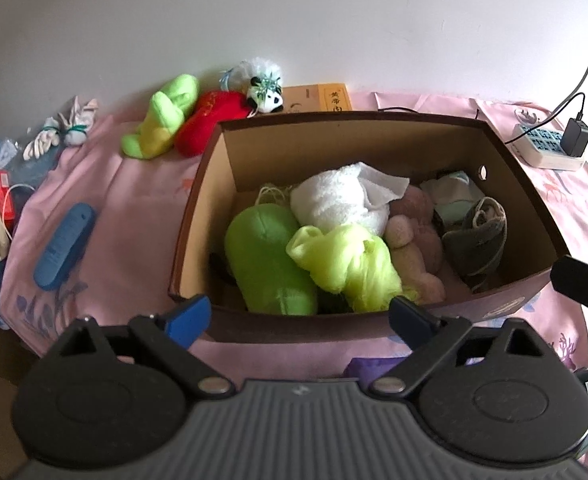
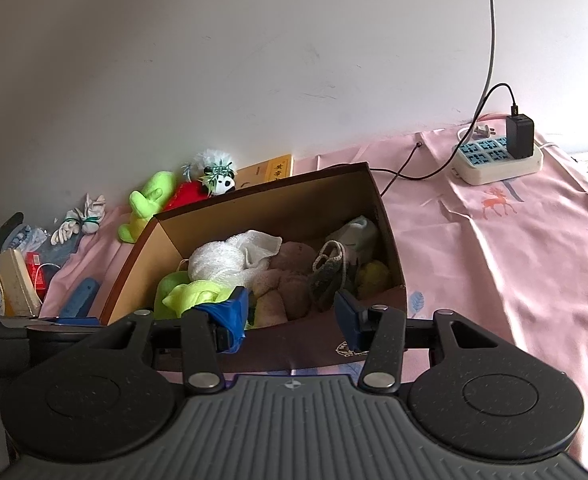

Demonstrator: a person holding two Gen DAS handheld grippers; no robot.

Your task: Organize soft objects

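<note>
1. Pink cloth (image 1: 133, 200) covers the surface; everything sits on it.
2. Box (image 1: 209, 184), open-topped cardboard, fills the centre of the left wrist view. In the right wrist view it (image 2: 141, 264) lies at 9 to 12 o'clock of the gripper tips.
3. Inside the box: green plush (image 1: 261, 252) at 8 o'clock, white towel (image 1: 334, 200) at 12, lime cloth (image 1: 346, 264) at 6 and knotted, pink plush (image 1: 414, 232) at 3, grey sock (image 1: 474, 236) farther right against the wall.
4. Left gripper (image 1: 300, 316) hangs just before the near box wall, jaws spread wide, nothing between them.
5. Right gripper (image 2: 291, 312) sits at the near box wall, jaws parted and empty; its tip (image 1: 582, 284) shows at 3 o'clock of the left view.
6. Outside, at 11 o'clock of the box: green toy (image 1: 161, 120), touching red toy (image 1: 209, 120), with panda (image 1: 265, 98) against the wall.
7. Power strip (image 1: 546, 148) at 2 o'clock of the box, charger plugged in.
8. Blue case (image 1: 63, 246) at 9 o'clock of the box, well apart.
9. Tied gloves (image 1: 65, 132) at 10 o'clock, farthest left.
</note>
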